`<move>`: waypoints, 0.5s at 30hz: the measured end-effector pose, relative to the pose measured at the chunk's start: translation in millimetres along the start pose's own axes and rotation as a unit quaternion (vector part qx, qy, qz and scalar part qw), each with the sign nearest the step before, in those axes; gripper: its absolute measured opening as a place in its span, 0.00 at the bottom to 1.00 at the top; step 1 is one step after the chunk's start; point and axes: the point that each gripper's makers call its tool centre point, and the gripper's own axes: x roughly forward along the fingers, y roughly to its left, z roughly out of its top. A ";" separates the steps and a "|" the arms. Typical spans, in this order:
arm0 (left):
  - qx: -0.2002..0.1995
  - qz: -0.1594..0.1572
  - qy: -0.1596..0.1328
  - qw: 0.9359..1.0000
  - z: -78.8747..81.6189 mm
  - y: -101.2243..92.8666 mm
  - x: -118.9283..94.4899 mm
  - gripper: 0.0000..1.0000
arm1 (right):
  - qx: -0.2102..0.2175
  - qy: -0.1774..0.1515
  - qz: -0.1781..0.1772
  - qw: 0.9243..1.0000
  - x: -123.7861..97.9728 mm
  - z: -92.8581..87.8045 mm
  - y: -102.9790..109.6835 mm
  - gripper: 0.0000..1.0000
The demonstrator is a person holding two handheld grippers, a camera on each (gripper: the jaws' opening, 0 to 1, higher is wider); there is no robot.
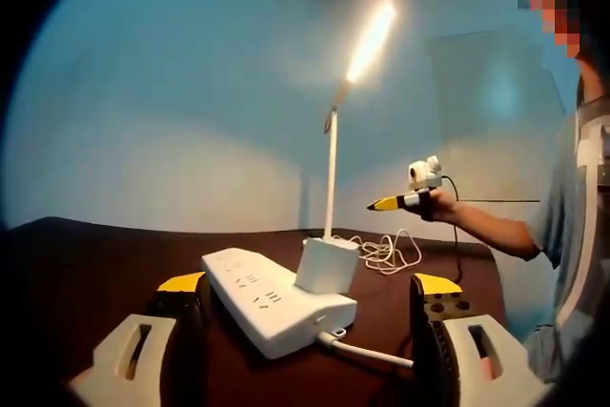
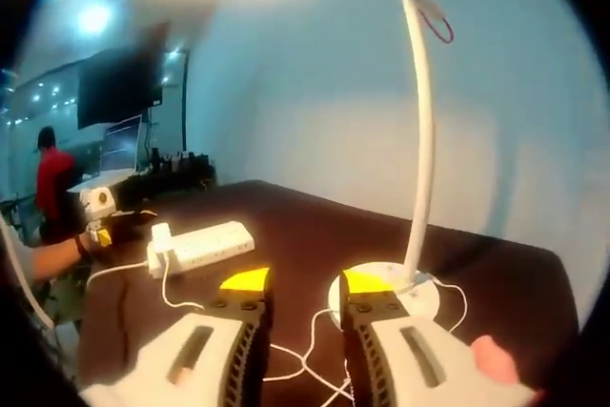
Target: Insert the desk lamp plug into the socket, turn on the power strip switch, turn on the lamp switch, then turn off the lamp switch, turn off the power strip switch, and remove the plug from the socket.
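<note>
In the left gripper view the left gripper (image 1: 310, 297) has its yellow-tipped jaws wide apart with nothing between them, low over a dark brown table (image 1: 86, 264). Between the jaw tips lies the strip (image 1: 276, 300), a long white smooth plastic block with rounded corners and rows of sockets on top. A squarish white plug (image 1: 326, 265) stands in the strip's far end, and a white cable leaves its near end. Just behind the strip the lamp (image 1: 332, 169) rises on a slim white stem to a lit bar head; a loose white cord (image 1: 386, 253) is coiled beside it.

In the right gripper view the right gripper (image 2: 296, 283) holds its jaws a narrow gap apart, empty, just short of the lamp's round white base. Bare table lies between the lamp and the strip, up to the table's far edge.
</note>
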 end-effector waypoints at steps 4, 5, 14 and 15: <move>0.005 0.003 0.007 1.000 -2.9 -0.4 0.7 0.82 | 0.000 0.004 -0.002 1.000 6.9 -4.7 -3.0 0.27; 0.006 0.003 0.008 1.000 -3.0 0.0 0.8 0.82 | 0.001 0.004 -0.001 1.000 8.7 -4.6 -4.3 0.27; 0.000 0.010 0.001 1.000 -0.9 2.8 -0.3 0.81 | 0.004 0.006 0.001 1.000 26.8 -6.0 -16.6 0.21; 0.001 0.011 0.002 1.000 -1.2 3.3 -0.4 0.81 | 0.003 0.008 0.000 1.000 28.9 -7.6 -17.6 0.20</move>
